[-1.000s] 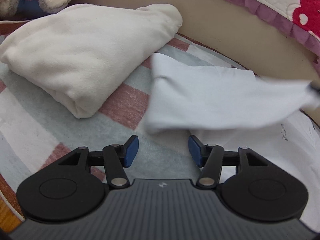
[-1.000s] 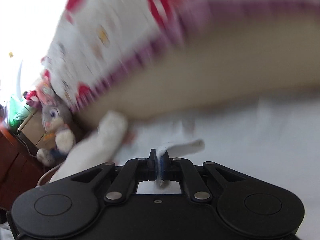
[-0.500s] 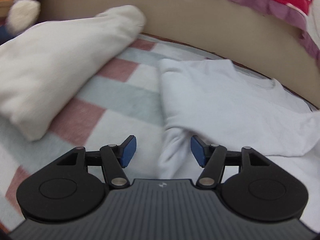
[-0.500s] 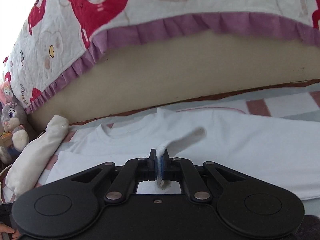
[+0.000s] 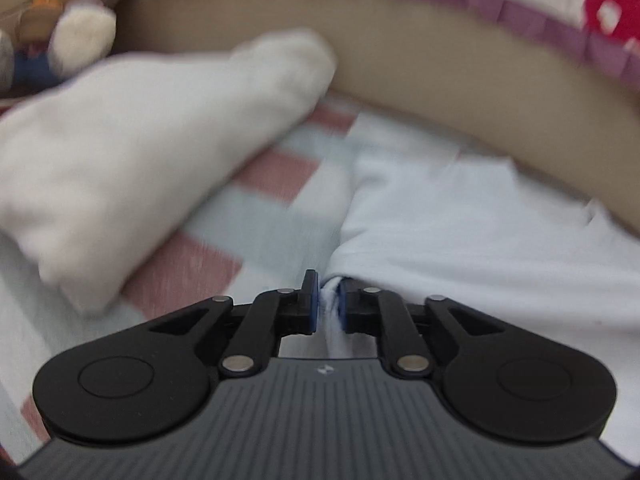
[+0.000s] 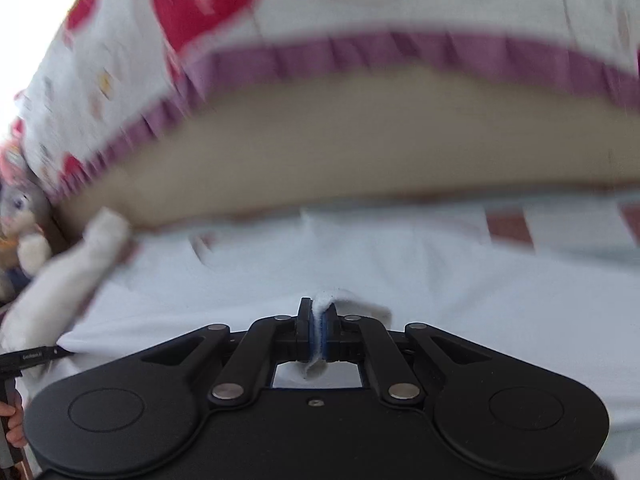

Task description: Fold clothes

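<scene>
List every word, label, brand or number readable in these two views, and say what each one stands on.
None can be read for certain.
Small white logo mark on the left tool body: a symbol, not letters.
Pale lettering on the black bar at the right view's left edge: too small and blurred.
Red prints on the quilt: pictures, no legible words.

No legible text, labels or numbers anywhere.

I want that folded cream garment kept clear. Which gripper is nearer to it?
Left. The left gripper is just right of the cream garment; the right gripper is farther right.
</scene>
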Available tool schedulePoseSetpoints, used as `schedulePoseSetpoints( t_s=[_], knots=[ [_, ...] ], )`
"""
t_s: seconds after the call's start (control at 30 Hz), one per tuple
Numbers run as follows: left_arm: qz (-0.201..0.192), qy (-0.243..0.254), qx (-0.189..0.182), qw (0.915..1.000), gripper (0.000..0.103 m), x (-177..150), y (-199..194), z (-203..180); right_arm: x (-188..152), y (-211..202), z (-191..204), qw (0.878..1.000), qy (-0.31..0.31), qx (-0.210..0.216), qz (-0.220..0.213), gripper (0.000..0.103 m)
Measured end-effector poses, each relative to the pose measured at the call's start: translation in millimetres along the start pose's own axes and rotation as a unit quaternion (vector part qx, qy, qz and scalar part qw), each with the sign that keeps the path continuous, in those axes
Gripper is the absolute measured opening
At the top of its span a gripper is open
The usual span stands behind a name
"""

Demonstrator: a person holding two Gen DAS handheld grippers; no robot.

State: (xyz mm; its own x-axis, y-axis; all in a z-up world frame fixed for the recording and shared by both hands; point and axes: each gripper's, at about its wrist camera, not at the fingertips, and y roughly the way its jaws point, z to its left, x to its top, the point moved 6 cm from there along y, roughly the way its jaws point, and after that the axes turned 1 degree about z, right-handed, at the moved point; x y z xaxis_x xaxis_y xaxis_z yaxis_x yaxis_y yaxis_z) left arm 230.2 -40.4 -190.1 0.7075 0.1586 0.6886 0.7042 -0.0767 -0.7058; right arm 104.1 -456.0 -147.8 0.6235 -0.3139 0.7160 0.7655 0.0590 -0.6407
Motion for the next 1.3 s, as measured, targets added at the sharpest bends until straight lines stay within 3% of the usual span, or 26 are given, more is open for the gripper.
schedulePoseSetpoints(
  t_s=[0.03, 0.07, 0.17, 0.2, 0.33, 0.47, 0.6, 0.7, 0.77, 0.9, 1.0, 1.13, 1.17, 1.23, 1.3],
  knots=[
    [0.012, -0.004, 0.003, 0.9999, 0.023, -3.2, 3.3, 2.6, -3.7, 3.8, 0.0, 1.000, -0.008, -0.011, 0.018, 0.005],
    [0.023, -0.009, 0.006, 0.9997, 0.034, -5.7, 5.5, 5.2, -7.3, 7.5, 0.0, 0.999, -0.017, -0.022, 0.037, 0.005],
    [0.020, -0.024, -0.013, 0.9994, 0.057, -1.2, -8.2, 12.1, -18.1, 17.9, -0.3, 0.993, -0.042, -0.056, 0.091, 0.004],
    [0.019, -0.029, -0.020, 0.9992, 0.058, 0.4, -12.8, 14.4, -21.1, 20.6, -1.1, 0.991, -0.050, -0.068, 0.107, 0.005],
    [0.016, -0.049, -0.044, 0.9977, 0.061, 6.1, -30.8, 23.6, -18.0, 14.4, -26.0, 0.982, -0.056, -0.151, 0.096, 0.024],
    [0.019, -0.058, -0.055, 0.9967, 0.067, 1.1, -36.3, 34.5, -10.5, 6.3, -50.1, 0.988, 0.014, -0.134, 0.076, 0.024],
    [0.008, -0.090, -0.113, 0.9895, 0.067, 12.3, -36.6, 39.4, 2.4, 5.7, -44.2, 0.995, 0.067, -0.055, 0.042, 0.029],
    [0.007, -0.105, -0.139, 0.9846, 0.067, 31.8, -20.0, 37.6, 34.7, 42.4, -13.7, 0.998, 0.001, 0.040, 0.037, 0.036],
    [0.027, -0.130, -0.149, 0.9798, 0.067, 44.6, 6.0, 36.9, 54.4, 67.8, 3.5, 0.995, -0.071, 0.051, 0.051, 0.037],
    [0.055, -0.122, -0.156, 0.9787, 0.067, 68.1, 53.0, 21.7, 83.7, 110.8, 24.6, 0.985, -0.131, 0.057, 0.099, 0.037],
    [0.073, -0.091, -0.164, 0.9794, 0.067, 76.7, 76.0, 6.5, 91.3, 133.6, 31.6, 0.983, -0.152, 0.036, 0.097, 0.037],
    [0.075, -0.095, -0.166, 0.9787, 0.067, 80.6, 96.4, 0.4, 90.6, 162.8, 31.0, 0.983, -0.156, -0.006, 0.097, 0.039],
    [0.075, -0.098, -0.174, 0.9770, 0.067, 82.3, 99.1, 1.1, 91.4, 169.3, 27.0, 0.983, -0.155, -0.010, 0.097, 0.041],
    [0.074, -0.108, -0.189, 0.9732, 0.068, 84.1, 104.3, 1.8, 92.2, 181.4, 19.8, 0.984, -0.145, -0.015, 0.102, 0.060],
    [0.074, -0.117, -0.204, 0.9692, 0.070, 86.1, 109.4, 1.1, 91.5, 190.2, 13.4, 0.985, -0.132, -0.014, 0.106, 0.063]
  ],
)
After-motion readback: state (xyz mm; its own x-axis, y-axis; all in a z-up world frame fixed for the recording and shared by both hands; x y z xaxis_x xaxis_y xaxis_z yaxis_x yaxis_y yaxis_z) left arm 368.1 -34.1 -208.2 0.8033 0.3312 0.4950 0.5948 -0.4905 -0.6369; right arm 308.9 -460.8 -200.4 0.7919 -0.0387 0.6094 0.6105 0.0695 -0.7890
